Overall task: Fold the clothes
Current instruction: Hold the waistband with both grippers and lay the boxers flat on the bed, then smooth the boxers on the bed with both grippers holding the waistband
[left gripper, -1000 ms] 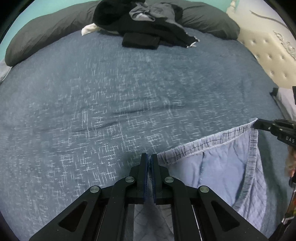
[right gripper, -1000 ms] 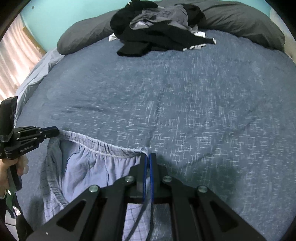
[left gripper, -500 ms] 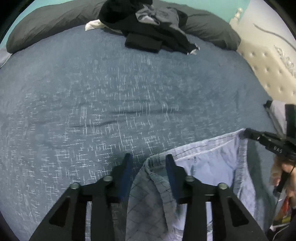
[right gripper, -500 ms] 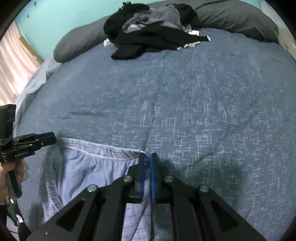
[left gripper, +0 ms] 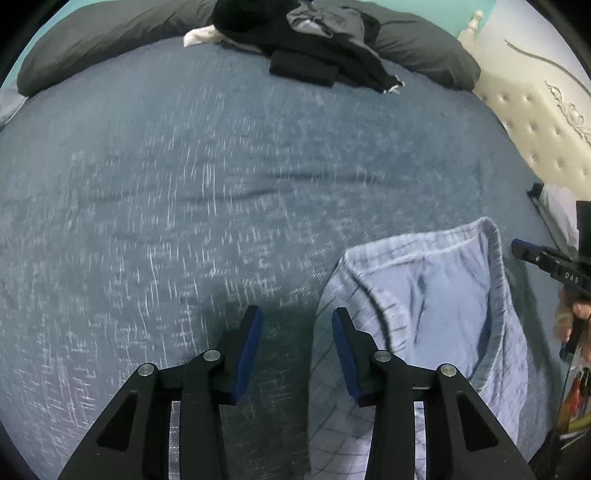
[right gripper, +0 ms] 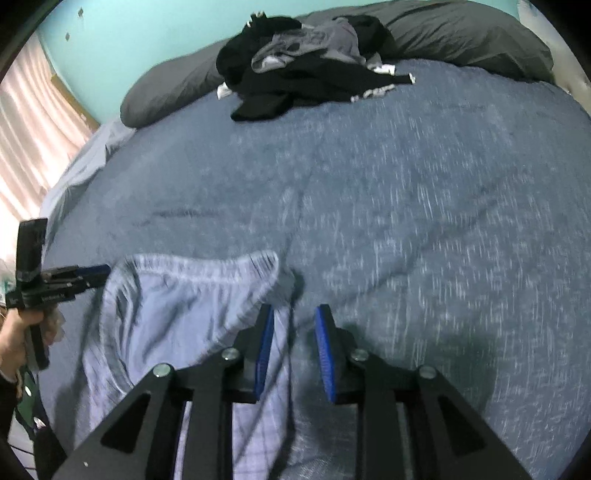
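left gripper (left gripper: pixel 295 325) fingers wide apart, empty, right gripper (right gripper: pixel 294 321) fingers apart over pale blue shorts (right gripper: pixel 177 295) (contact unclear), bedspread (left gripper: pixel 184 184) motion-blurred

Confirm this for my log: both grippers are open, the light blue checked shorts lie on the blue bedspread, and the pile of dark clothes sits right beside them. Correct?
Not quite. The pile of dark clothes sits far off by the grey pillows, as the right wrist view shows. The left gripper, right gripper, shorts and bedspread are as stated.

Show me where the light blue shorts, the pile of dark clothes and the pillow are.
light blue shorts (left gripper: pixel 436 291), left wrist view, on the flat fabric below the waistband
pile of dark clothes (right gripper: pixel 295 70), right wrist view, middle of the heap
pillow (right gripper: pixel 469 33), right wrist view, on its top surface
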`<state>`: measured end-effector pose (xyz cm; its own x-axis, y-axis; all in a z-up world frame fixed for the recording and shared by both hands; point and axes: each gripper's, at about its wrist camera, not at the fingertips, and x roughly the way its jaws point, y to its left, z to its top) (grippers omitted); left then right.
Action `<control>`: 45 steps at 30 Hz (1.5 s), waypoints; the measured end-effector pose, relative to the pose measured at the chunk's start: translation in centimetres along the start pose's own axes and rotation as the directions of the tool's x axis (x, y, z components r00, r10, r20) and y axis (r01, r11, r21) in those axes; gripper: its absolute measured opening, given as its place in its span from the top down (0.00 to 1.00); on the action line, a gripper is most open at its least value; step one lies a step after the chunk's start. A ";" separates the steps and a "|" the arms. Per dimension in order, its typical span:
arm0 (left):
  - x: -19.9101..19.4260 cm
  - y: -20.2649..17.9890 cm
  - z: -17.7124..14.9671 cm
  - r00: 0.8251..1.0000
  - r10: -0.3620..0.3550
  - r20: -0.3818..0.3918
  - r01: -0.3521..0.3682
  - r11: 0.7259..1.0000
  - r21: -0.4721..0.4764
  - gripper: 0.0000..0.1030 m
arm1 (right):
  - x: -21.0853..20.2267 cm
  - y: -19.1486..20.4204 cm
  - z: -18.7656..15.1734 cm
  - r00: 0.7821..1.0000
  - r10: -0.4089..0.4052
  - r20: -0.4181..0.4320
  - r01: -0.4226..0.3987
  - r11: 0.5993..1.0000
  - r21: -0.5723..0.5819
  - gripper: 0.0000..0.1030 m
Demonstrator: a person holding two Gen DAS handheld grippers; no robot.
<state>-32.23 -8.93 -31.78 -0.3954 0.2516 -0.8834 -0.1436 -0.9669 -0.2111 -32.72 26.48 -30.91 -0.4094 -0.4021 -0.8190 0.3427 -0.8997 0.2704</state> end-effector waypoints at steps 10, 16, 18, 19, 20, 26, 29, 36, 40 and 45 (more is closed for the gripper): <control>1.5 -2.2 0.8 0.999 -0.029 0.018 0.028 0.999 0.042 0.58 | 2.4 1.8 0.0 0.999 -0.044 -0.018 0.043 0.997 -0.070 0.78; 2.3 -2.6 1.6 0.999 -0.028 0.020 0.027 0.998 0.048 0.58 | 3.7 2.7 0.3 0.998 -0.062 -0.015 0.060 0.993 -0.101 0.78; 2.5 -2.7 1.9 0.999 -0.028 0.020 0.027 0.998 0.049 0.59 | 4.2 3.0 0.3 0.998 -0.069 -0.017 0.066 0.992 -0.106 0.78; 2.6 -2.8 2.0 0.999 -0.028 0.020 0.027 0.998 0.050 0.59 | 4.4 3.0 0.3 0.997 -0.069 -0.019 0.067 0.992 -0.105 0.78; 2.6 -2.8 2.0 0.999 -0.029 0.022 0.028 0.998 0.051 0.61 | 4.5 3.0 0.3 0.997 -0.069 -0.021 0.067 0.992 -0.104 0.78; 2.2 -3.5 1.8 0.998 -0.034 0.046 0.030 0.995 0.093 0.84 | 4.8 3.4 0.4 0.997 -0.075 -0.015 0.073 0.989 -0.131 0.81; 1.8 -4.0 1.8 0.998 -0.021 0.060 0.014 0.992 0.128 0.92 | 4.7 3.7 0.5 0.996 -0.082 -0.016 0.079 0.985 -0.154 0.92; 0.0 -3.3 1.9 0.996 -0.002 0.093 -0.009 0.993 0.118 0.97 | 2.9 3.1 0.7 0.996 -0.076 0.042 0.081 0.990 -0.114 0.96; -0.9 -2.8 1.7 0.995 0.009 0.104 -0.020 0.994 0.111 0.97 | 1.4 1.8 0.7 0.995 -0.053 0.081 0.057 0.997 -0.050 0.96; -2.4 -1.6 1.5 0.992 -0.007 0.125 -0.001 0.998 0.068 0.97 | -0.4 0.3 0.7 0.991 -0.027 0.132 0.023 0.999 0.030 0.96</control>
<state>-32.42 -7.87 -28.71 -0.5049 0.2622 -0.8224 -0.2042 -0.9620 -0.1814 -33.05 26.25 -30.10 -0.5268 -0.3965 -0.7518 0.3077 -0.9135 0.2661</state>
